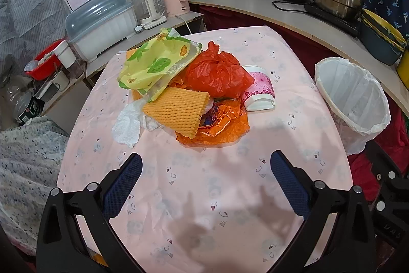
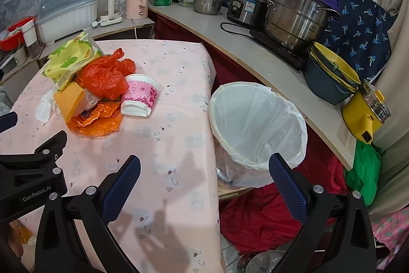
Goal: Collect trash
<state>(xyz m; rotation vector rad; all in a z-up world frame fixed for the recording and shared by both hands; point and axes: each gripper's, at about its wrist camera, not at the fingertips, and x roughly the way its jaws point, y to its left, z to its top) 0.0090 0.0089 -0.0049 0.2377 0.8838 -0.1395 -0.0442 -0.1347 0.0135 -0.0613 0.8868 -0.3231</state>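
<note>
A heap of trash lies mid-table on the pink cloth (image 1: 204,183): a red plastic bag (image 1: 217,73), a yellow fruit-print wrapper (image 1: 156,63), an orange foam net (image 1: 179,111), an orange wrapper (image 1: 222,129), a white tissue (image 1: 127,124) and a tipped pink paper cup (image 1: 259,91). The white-lined bin (image 1: 352,96) stands off the table's right edge. My left gripper (image 1: 205,163) hangs open, short of the heap, nothing in it. My right gripper (image 2: 204,165) is open over the table's right edge beside the bin (image 2: 255,124), with the cup (image 2: 140,96) and red bag (image 2: 104,78) far left.
A counter (image 2: 255,60) curves behind the bin with a steel pot (image 2: 294,19), a rice cooker (image 2: 245,7), stacked bowls (image 2: 329,78) and a yellow cooker (image 2: 363,114). A dish box (image 1: 102,22) and kettles stand behind the table. Red cloth (image 2: 255,216) covers the floor.
</note>
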